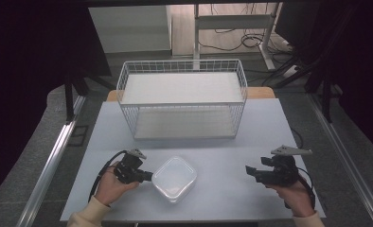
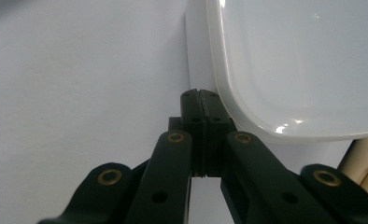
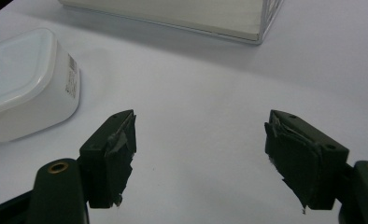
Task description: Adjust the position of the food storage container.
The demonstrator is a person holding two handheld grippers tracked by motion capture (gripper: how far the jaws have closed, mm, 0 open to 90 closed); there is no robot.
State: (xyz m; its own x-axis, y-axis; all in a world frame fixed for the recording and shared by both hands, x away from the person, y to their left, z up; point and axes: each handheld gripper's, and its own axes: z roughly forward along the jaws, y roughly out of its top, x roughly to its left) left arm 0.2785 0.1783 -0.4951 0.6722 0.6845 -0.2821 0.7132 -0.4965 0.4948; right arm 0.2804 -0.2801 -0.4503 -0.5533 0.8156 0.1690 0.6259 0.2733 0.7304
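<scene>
A white square plastic container (image 1: 174, 178) with a lid stands on the table's front middle. My left gripper (image 1: 150, 176) lies level just left of it, jaws shut. In the left gripper view the pressed-together tips (image 2: 200, 95) sit right at the rim of the container's lid (image 2: 303, 60), with nothing between them. My right gripper (image 1: 249, 171) hovers to the right, well apart from the container. Its jaws (image 3: 201, 126) stand wide open over bare table. The container (image 3: 23, 79) shows a barcode label on its side at the left of that view.
A white wire two-level basket rack (image 1: 182, 101) stands at the back middle of the pale table (image 1: 251, 127); its lower edge (image 3: 182, 14) runs along the top of the right gripper view. A person's hands hold both grippers. Cables and a stand lie beyond the table.
</scene>
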